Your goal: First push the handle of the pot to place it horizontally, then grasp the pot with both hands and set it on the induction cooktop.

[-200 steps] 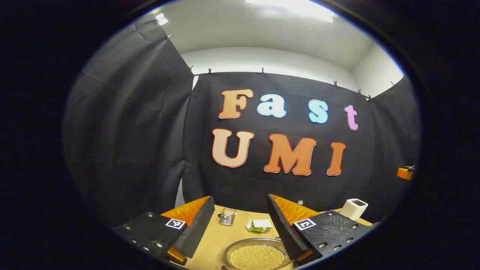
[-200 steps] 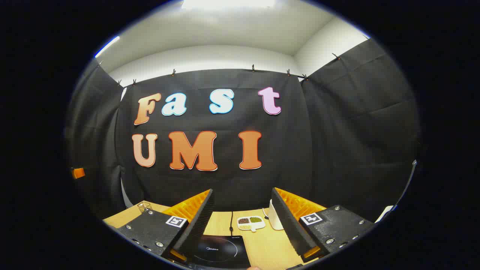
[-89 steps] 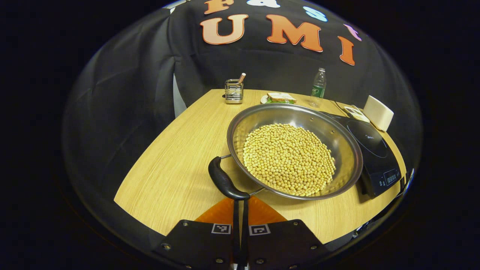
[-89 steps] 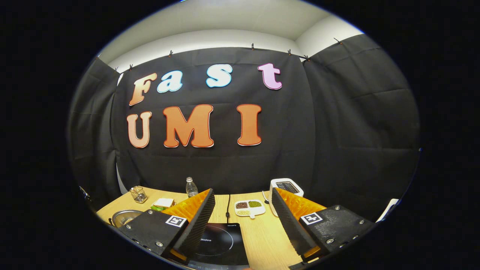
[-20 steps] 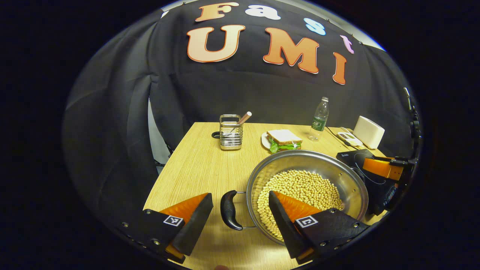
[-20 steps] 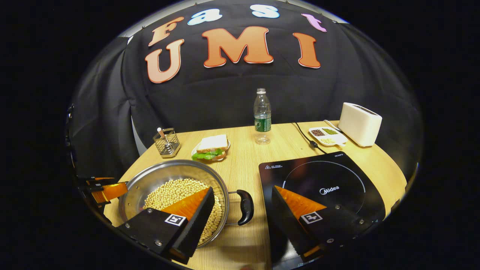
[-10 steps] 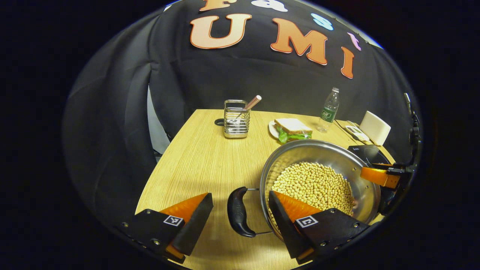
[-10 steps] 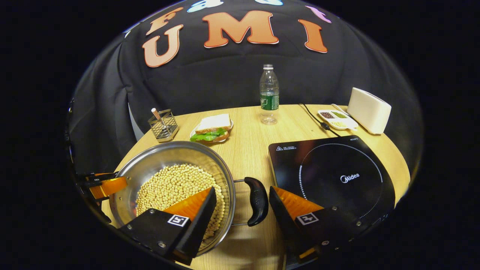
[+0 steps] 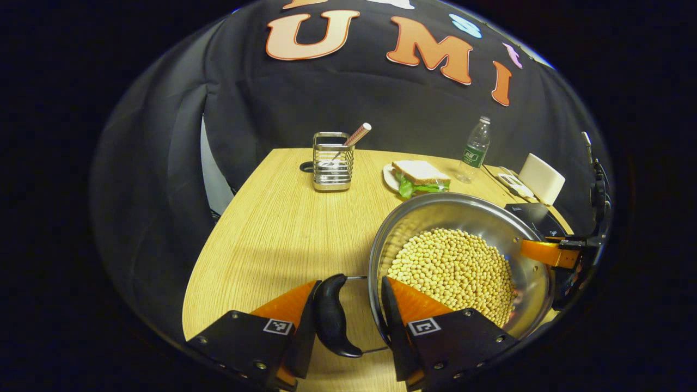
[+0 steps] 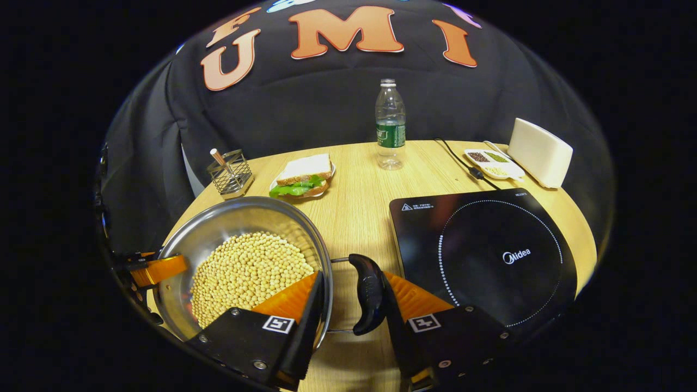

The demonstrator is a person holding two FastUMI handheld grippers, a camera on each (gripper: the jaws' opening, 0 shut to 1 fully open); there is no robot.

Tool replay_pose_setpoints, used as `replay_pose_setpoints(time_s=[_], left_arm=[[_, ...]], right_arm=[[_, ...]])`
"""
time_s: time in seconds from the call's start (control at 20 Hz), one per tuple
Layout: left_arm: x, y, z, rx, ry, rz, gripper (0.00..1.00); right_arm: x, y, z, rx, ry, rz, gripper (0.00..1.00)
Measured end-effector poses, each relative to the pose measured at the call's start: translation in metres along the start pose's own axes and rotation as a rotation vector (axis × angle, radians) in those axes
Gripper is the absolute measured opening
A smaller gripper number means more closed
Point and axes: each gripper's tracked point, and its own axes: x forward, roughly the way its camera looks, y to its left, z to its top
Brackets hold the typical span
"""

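Straddling the pot's left handle (image 9: 331, 316) with the left claw (image 9: 348, 282), jaws spread but narrow: outer finger lying against the black grip, inner finger hanging over the pot (image 9: 435, 209) rim, so not yet pinching anything. Mirroring that on the opposite side with the right claw (image 10: 351, 275), also spread, outer finger beside the right handle (image 10: 367, 294), inner finger reaching over the rim above the soybeans (image 10: 245, 272). Bracketing both grips at once, probably to share the load and keep the heaped pot level once lifted. Judging the handle-levelling step done, since both handles are sticking out flat from the rim; closing on them looks due next. Leaving the pot resting on the tabletop (image 9: 272, 234), with the induction cooktop (image 10: 490, 256) just beyond its right handle, bare and ready to receive it.
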Motion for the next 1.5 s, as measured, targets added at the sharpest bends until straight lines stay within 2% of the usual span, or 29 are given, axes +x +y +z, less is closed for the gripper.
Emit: replay_pose_setpoints(time_s=[0.15, 0.3, 0.35, 0.55, 0.75, 1.05, 1.45, 1.5], left_arm=[[-0.009, -0.003, -0.008, -0.106, 0.089, -0.007, 0.63], [-0.011, -0.003, -0.006, -0.132, 0.056, 0.015, 0.52], [-0.014, -0.004, -0.008, -0.140, 0.057, 0.021, 0.53], [-0.017, -0.010, 0.003, -0.119, 0.036, 0.064, 0.52], [-0.038, -0.010, 0.012, -0.106, 0.000, 0.074, 0.50], [-0.064, -0.049, 0.034, -0.098, -0.015, 0.045, 0.51], [-0.071, -0.124, 0.057, -0.047, -0.019, -0.008, 0.52], [-0.073, -0.135, 0.059, -0.042, -0.016, -0.015, 0.48]], right_arm=[[0.003, 0.002, 0.003, -0.014, -0.016, 0.021, 0.61], [0.006, 0.003, 0.005, 0.029, -0.029, 0.040, 0.49], [0.005, 0.006, 0.004, 0.047, -0.023, 0.050, 0.48], [-0.002, 0.010, 0.006, 0.062, -0.023, 0.077, 0.48], [-0.020, 0.003, 0.023, 0.068, -0.057, 0.095, 0.47], [-0.049, -0.033, 0.046, 0.075, -0.103, 0.081, 0.47], [-0.086, -0.106, 0.063, 0.108, -0.141, 0.030, 0.47], [-0.090, -0.116, 0.064, 0.116, -0.144, 0.024, 0.47]])
